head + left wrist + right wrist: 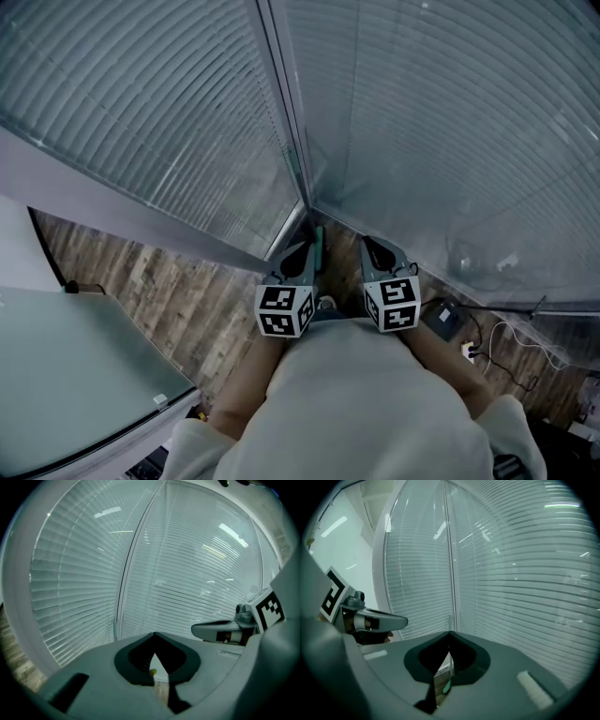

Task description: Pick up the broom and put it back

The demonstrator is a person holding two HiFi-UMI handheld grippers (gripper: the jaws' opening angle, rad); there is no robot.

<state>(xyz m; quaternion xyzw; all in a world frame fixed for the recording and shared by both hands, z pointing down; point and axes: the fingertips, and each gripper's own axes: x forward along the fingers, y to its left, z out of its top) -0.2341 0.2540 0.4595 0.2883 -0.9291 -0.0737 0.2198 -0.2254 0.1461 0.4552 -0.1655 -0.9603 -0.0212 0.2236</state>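
A narrow green piece of the broom [319, 246] stands upright in the corner where the two window blinds meet. It is just beyond my two grippers and mostly hidden by them. My left gripper [304, 249] is right beside it, jaw tips together. My right gripper [373, 247] is a little to the right of it and also shut. In the right gripper view [450, 633] the tips meet, and a thin pole with a green end [446, 686] shows through the slit below them, beyond the jaws. In the left gripper view [154, 633] the tips meet with nothing between them.
Window blinds [169, 112] close off both sides of the corner ahead. The floor is wood planks [178, 291]. A pale tabletop [75, 375] lies at lower left. A dark adapter [441, 319] and white cables [511, 337] lie on the floor at right.
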